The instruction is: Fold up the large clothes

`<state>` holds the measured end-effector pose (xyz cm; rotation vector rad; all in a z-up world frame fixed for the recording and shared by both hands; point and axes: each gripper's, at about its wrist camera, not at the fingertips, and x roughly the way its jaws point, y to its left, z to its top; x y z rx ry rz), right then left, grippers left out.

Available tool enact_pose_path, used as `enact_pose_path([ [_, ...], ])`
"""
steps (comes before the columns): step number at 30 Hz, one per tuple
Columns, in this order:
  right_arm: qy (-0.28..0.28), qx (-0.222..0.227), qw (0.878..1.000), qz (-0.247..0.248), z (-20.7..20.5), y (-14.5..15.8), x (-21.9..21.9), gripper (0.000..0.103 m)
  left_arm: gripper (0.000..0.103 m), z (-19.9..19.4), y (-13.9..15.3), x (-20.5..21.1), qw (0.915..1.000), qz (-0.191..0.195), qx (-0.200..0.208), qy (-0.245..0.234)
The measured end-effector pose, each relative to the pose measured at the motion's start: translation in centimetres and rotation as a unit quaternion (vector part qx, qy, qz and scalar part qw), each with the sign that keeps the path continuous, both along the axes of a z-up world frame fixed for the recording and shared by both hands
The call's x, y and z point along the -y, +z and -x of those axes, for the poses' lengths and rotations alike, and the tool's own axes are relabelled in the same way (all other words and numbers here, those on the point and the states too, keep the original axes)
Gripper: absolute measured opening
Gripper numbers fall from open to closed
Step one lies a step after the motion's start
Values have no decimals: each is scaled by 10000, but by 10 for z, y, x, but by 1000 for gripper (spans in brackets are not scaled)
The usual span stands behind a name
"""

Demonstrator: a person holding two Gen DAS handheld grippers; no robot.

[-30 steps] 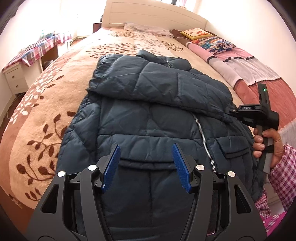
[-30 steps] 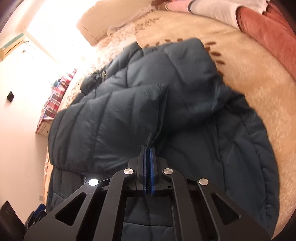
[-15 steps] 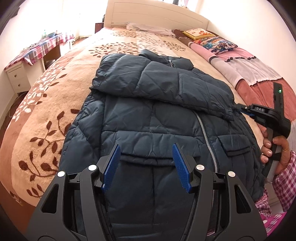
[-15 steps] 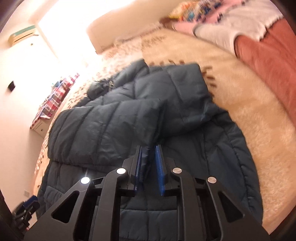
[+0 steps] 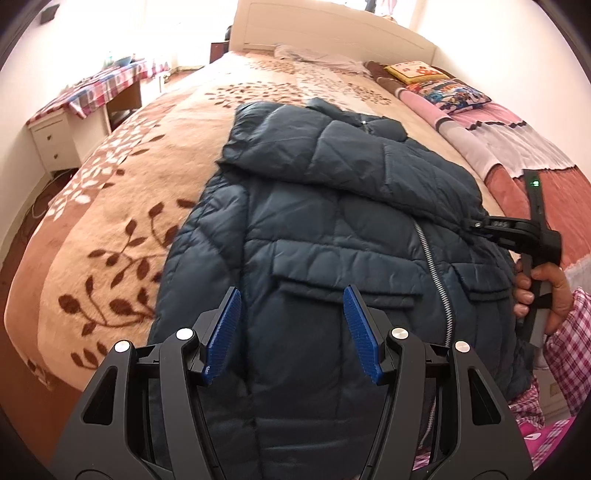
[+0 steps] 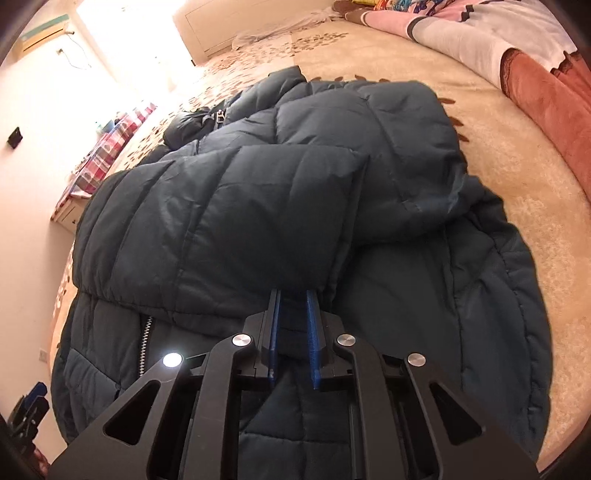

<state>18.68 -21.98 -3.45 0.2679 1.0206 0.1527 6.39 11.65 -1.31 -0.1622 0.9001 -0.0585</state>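
Observation:
A dark blue quilted jacket [image 5: 332, 229] lies front up on the bed, zipper closed, one sleeve folded across the chest. My left gripper [image 5: 291, 332] is open and empty, hovering above the jacket's lower front near the left pocket flap. My right gripper [image 6: 293, 332] is slightly open; its blue pads stand just apart at the cuff end of the folded sleeve [image 6: 236, 221], not gripping it. In the left wrist view the right gripper [image 5: 491, 225] sits at the jacket's right edge, held by a hand.
The bed carries a beige blanket with a brown leaf pattern [image 5: 122, 221]. Pillows and pink bedding [image 5: 454, 96] lie at the far right. A white drawer unit and a table with a checked cloth [image 5: 88, 96] stand at the left. The headboard [image 5: 332, 22] is beyond.
My right gripper has opened and let go of the sleeve cuff, which now rests across the jacket. My left gripper stays open and has shifted slightly over the lower front.

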Motion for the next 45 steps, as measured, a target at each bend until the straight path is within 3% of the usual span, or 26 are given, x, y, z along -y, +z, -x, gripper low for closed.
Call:
enact_pose_path([
  [12, 229, 576, 9960, 649, 63, 36, -5, 13, 57, 22, -20, 9, 9996, 53, -269, 72],
  [17, 341, 689, 9943, 739, 109, 40, -1, 13, 57, 32, -20, 12, 9995, 44, -257, 150],
  [26, 216, 253, 9960, 834, 184, 21, 27, 13, 69, 44, -24, 4, 9979, 281, -481, 316],
  [34, -509, -28, 9952, 840, 220, 17, 79, 13, 70, 52, -18, 13, 9989, 292, -371, 48],
  [41, -881, -301, 9918, 877, 246, 9, 114, 13, 70, 52, 1, -9, 10000, 56, -23, 54],
  [45, -882, -500, 9932, 578, 257, 0, 123, 13, 72, 56, 9, -30, 9997, -114, 69, 184],
])
